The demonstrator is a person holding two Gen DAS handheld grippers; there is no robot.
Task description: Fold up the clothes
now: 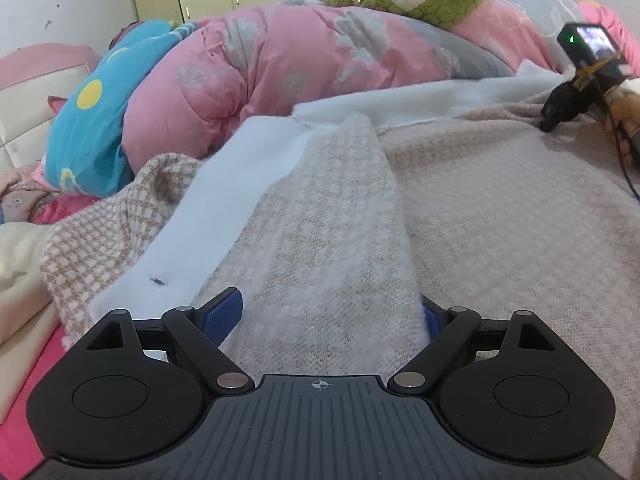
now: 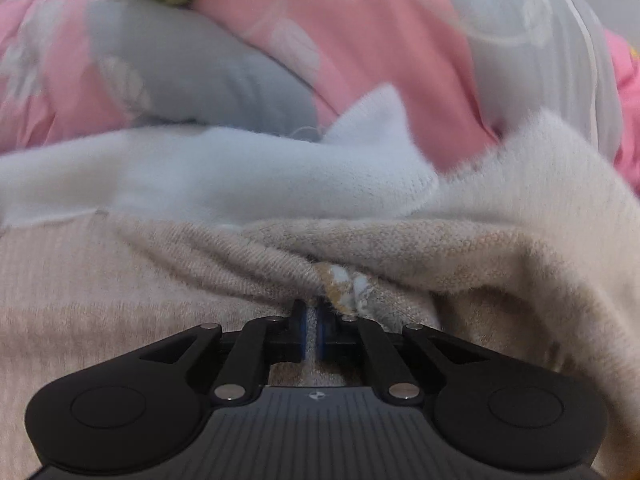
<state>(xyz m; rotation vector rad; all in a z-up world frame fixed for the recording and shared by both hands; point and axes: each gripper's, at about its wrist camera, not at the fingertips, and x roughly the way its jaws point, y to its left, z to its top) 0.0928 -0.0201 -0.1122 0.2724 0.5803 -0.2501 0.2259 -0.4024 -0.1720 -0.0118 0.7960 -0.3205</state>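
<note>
- A beige knitted garment with white fleece lining lies spread on a bed, in front of a pink floral quilt.
- The left gripper stands spread wide, 1 folded strip of the garment lying between its 2 blue pads.
- The right gripper is pressed together, pinching a bunched fold of the garment.

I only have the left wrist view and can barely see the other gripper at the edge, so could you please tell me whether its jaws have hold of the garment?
Observer: Yes. The right gripper is shut on a bunched fold of the beige knit garment.
Operator: Thank you. What lies just beyond that fold?
Observer: The garment's white fleecy lining, turned up, with one corner standing.
Operator: And behind that?
Observer: The pink and grey floral quilt, close against the lining.
</note>
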